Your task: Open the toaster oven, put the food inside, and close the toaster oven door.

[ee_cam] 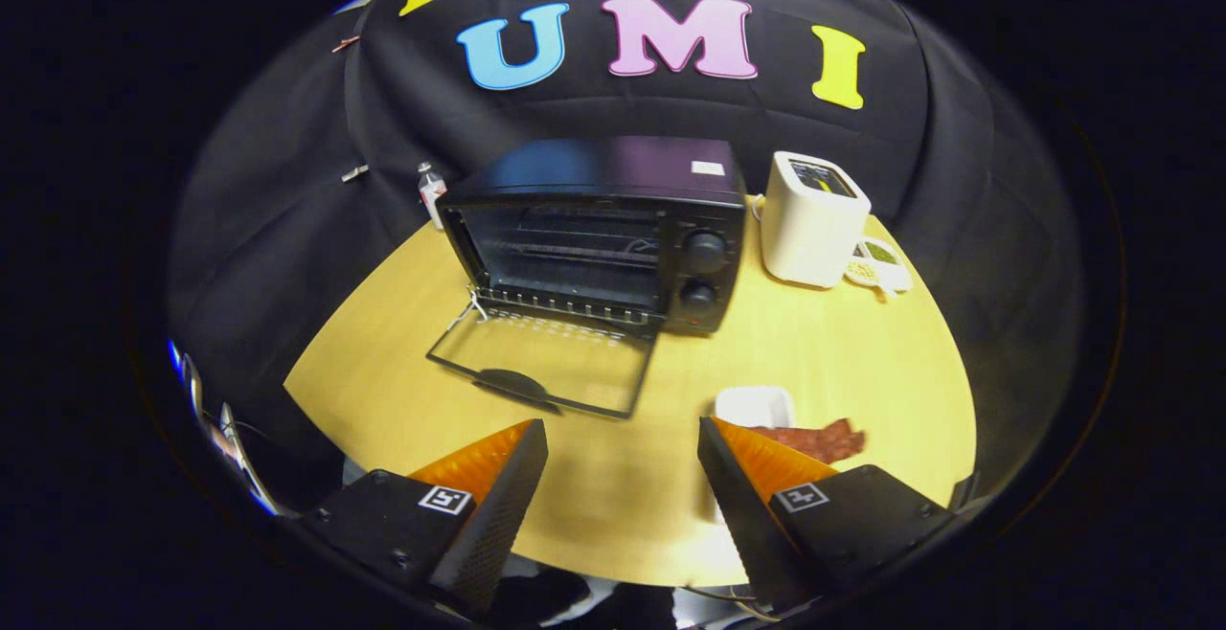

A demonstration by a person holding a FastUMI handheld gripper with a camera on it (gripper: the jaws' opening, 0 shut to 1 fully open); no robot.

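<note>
A black toaster oven stands at the back of the round wooden table. Its glass door is folded down flat onto the table, handle toward me, and the wire rack inside shows. A reddish-brown strip of food lies on a small white dish just beyond my right finger. My gripper hovers above the table's near side, open, with nothing between its fingers. The dropped door sits just ahead of the left finger.
A white pop-up toaster stands right of the oven, with a small white dish of green and pale bits beside it. A small bottle sits behind the oven's left corner. Bare tabletop lies between the fingers and the door.
</note>
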